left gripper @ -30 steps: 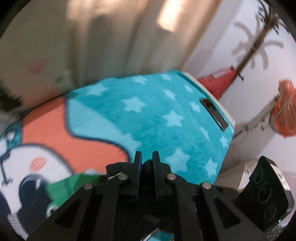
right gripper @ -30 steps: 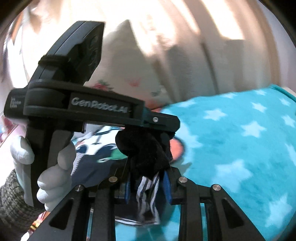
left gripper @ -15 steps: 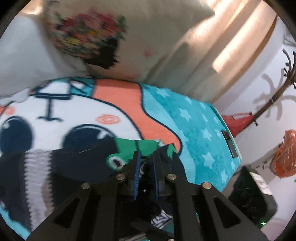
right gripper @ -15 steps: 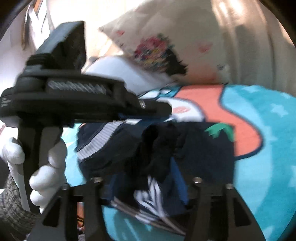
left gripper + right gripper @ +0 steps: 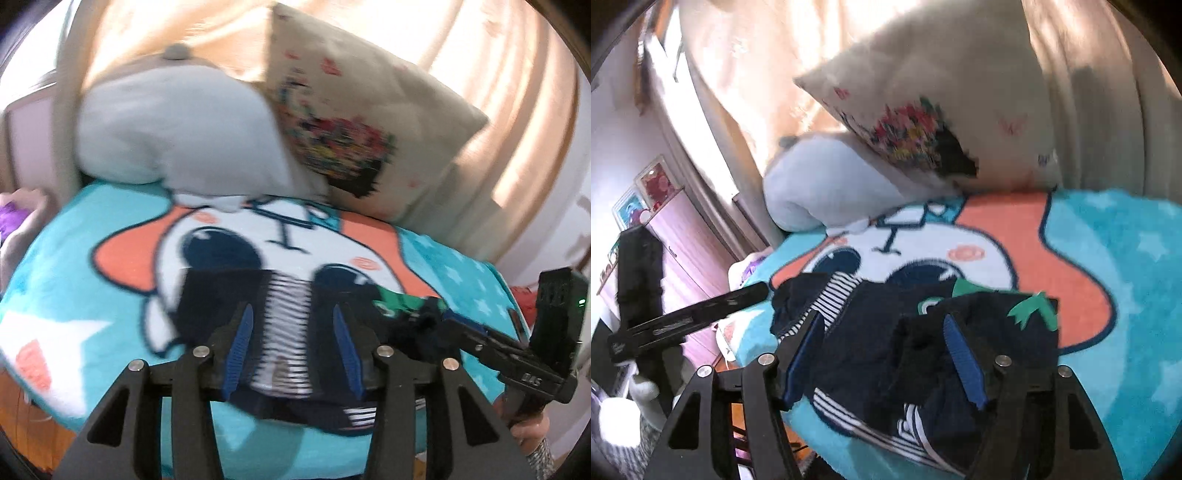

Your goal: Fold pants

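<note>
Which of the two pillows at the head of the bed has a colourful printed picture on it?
The cream square pillow, leaning on the curtain; the plain pale blue pillow beside it has no print.

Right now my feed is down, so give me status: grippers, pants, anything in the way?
Left gripper and right gripper both opening, jaws clear of cloth. Pants bunched on blanket. Pillows behind, not obstructing.

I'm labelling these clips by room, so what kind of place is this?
Most likely a bedroom: the pants lie on a cartoon blanket covering a bed, with pillows at its head and curtains behind.
</note>
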